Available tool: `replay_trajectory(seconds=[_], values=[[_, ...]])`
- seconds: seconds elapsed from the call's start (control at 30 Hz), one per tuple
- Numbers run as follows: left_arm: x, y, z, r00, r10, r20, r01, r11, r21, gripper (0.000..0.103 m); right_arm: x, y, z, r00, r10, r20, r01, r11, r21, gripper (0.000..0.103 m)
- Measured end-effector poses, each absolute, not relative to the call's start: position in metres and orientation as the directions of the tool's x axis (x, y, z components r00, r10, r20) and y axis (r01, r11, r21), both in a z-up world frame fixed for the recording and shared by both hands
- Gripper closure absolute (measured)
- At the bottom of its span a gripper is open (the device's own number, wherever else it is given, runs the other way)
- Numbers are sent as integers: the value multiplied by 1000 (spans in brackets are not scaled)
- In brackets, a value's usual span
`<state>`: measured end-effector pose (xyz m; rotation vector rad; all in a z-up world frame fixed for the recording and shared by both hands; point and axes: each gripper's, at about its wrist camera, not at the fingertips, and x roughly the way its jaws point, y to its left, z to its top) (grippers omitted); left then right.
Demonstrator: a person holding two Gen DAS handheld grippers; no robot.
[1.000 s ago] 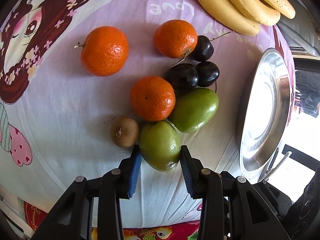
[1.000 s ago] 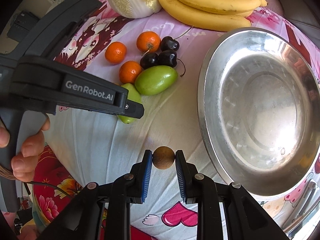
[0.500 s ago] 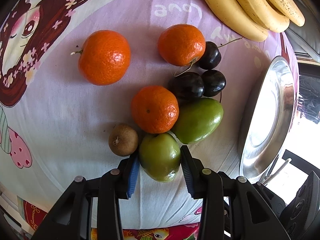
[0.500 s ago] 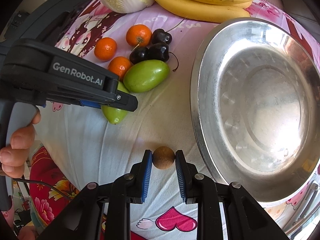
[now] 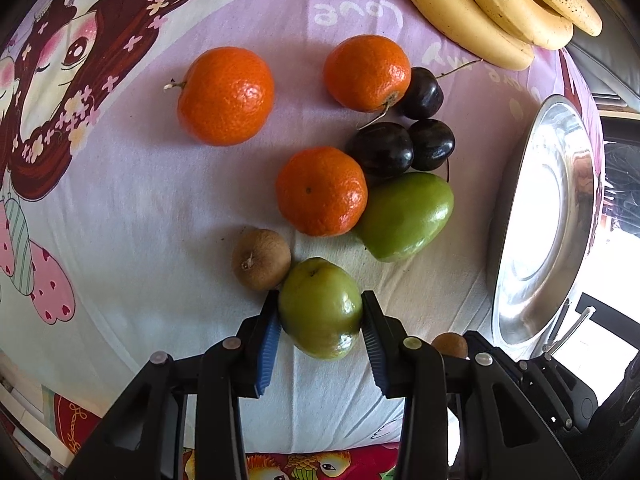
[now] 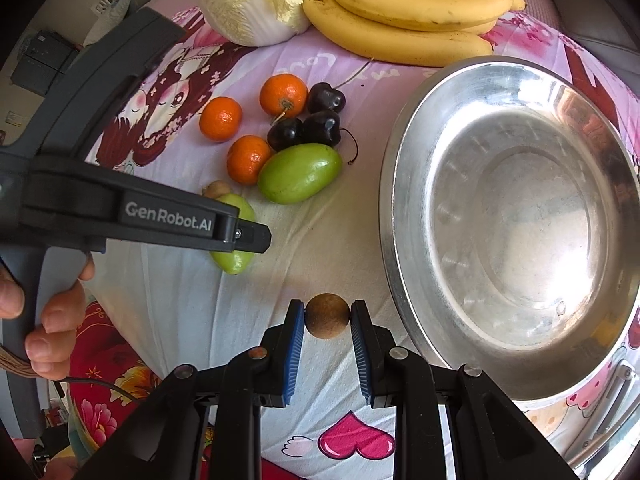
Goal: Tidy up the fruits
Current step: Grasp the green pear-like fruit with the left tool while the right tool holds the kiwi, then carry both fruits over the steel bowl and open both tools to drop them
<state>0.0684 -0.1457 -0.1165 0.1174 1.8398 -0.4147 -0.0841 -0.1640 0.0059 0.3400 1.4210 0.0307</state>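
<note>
The left claw (image 5: 321, 322) has drawn its green fruit (image 5: 320, 307) away from the orange and green pile toward the steel bowl (image 6: 404, 184), pads clamped on it. The right claw (image 6: 327, 325) stays clamped on a small brown fruit (image 6: 327, 315) beside the bowl's rim.

3 oranges (image 5: 226, 96), 3 dark cherries (image 5: 380, 150), 2 green fruits (image 5: 406, 216), clustered beside empty steel bowl (image 6: 394, 208).

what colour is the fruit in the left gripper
Green, with a glossy skin. The fruit shows best in the left wrist view, clamped in the left gripper.
</note>
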Motion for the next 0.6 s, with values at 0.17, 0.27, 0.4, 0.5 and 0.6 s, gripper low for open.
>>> replay_trajectory(seconds=[0.17, 0.27, 0.4, 0.5, 0.6], values=[[58, -140, -107, -294, -94, -951, 316, 929, -190, 63, -84, -167, 20, 195, 231, -953, 178, 947, 266, 77], [53, -143, -99, -285, -94, -954, 333, 923, -190, 63, -86, -173, 33, 223, 233, -946, 183, 944, 275, 77], [45, -154, -90, -271, -91, -958, 366, 911, -191, 63, -90, -188, 39, 253, 220, -942, 207, 939, 275, 77], [39, -167, -82, -271, -95, -958, 390, 899, -199, 63, -96, -205, 43, 268, 199, -942, 239, 934, 266, 77], [34, -182, -76, -265, -101, -959, 413, 887, -207, 63, -102, -222, 43, 267, 170, -949, 277, 929, 244, 77]])
